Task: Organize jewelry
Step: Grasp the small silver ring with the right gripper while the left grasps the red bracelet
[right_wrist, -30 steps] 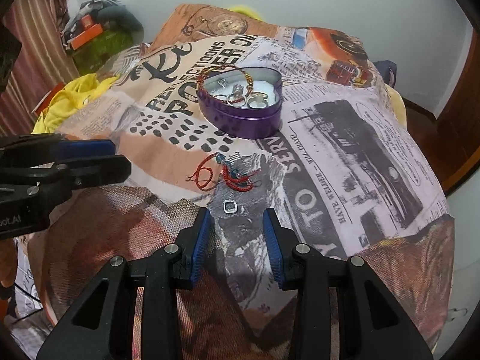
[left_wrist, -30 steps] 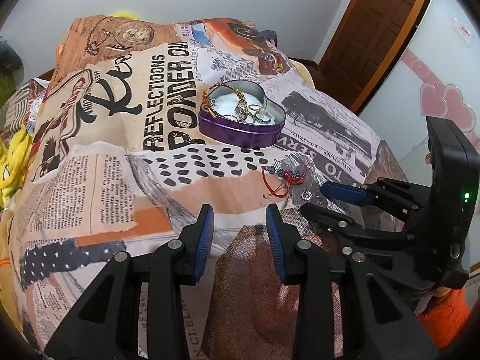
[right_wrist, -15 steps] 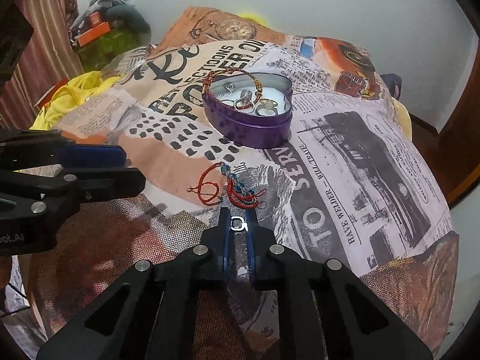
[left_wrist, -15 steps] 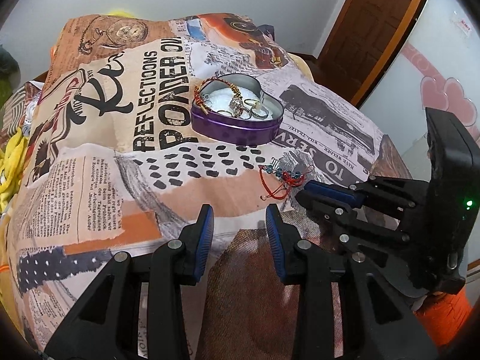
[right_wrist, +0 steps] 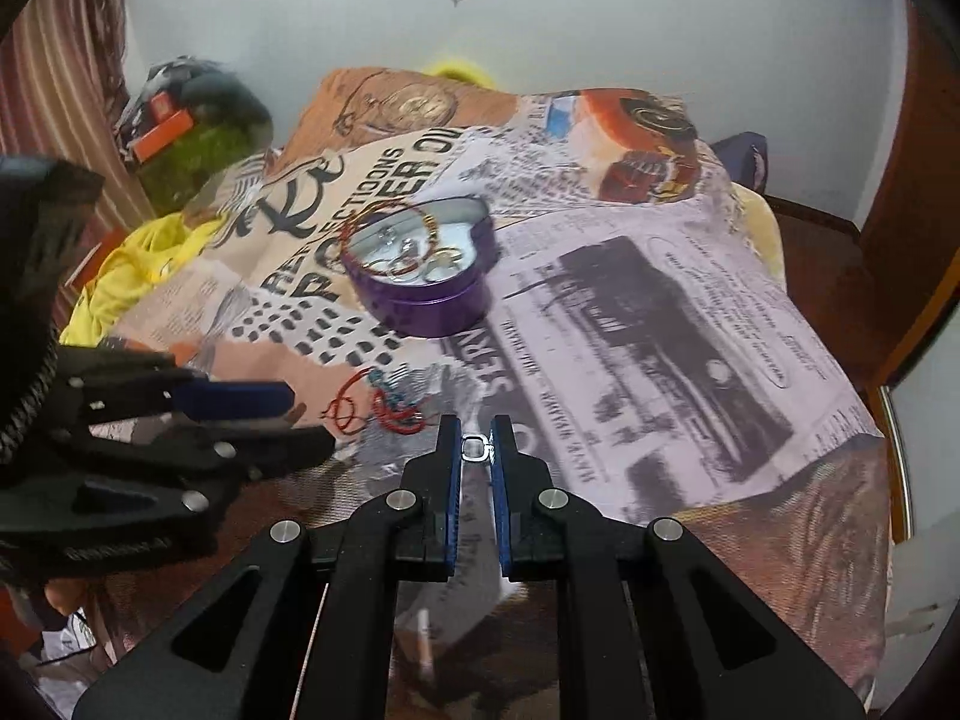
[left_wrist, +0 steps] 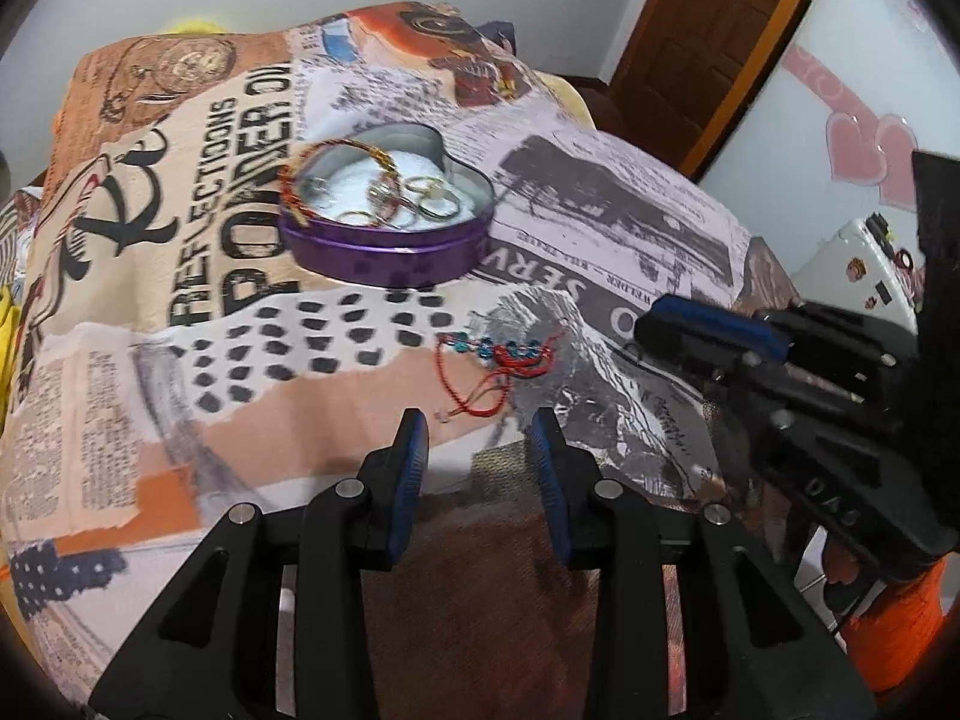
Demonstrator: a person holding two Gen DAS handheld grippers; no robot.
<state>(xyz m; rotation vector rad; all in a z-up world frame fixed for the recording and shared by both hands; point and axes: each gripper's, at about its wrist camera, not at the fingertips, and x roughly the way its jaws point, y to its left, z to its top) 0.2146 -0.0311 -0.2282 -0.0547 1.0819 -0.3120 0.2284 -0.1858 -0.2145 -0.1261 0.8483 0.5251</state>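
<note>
A purple heart-shaped tin sits on the printed bedspread and holds several rings and a red-gold bangle; it also shows in the right wrist view. A red cord bracelet with blue beads lies nearer, also in the right wrist view. My right gripper is shut on a small silver ring, held above the cloth; it shows at the right of the left wrist view. My left gripper is open and empty, just short of the bracelet.
The printed bedspread covers a bed that drops off at the right edge. Yellow cloth and clutter lie at the left. A wooden door stands at the far right.
My right gripper closed on the silver ring and has lifted it off the cloth. The left gripper has moved closer to the bracelet, still open.
</note>
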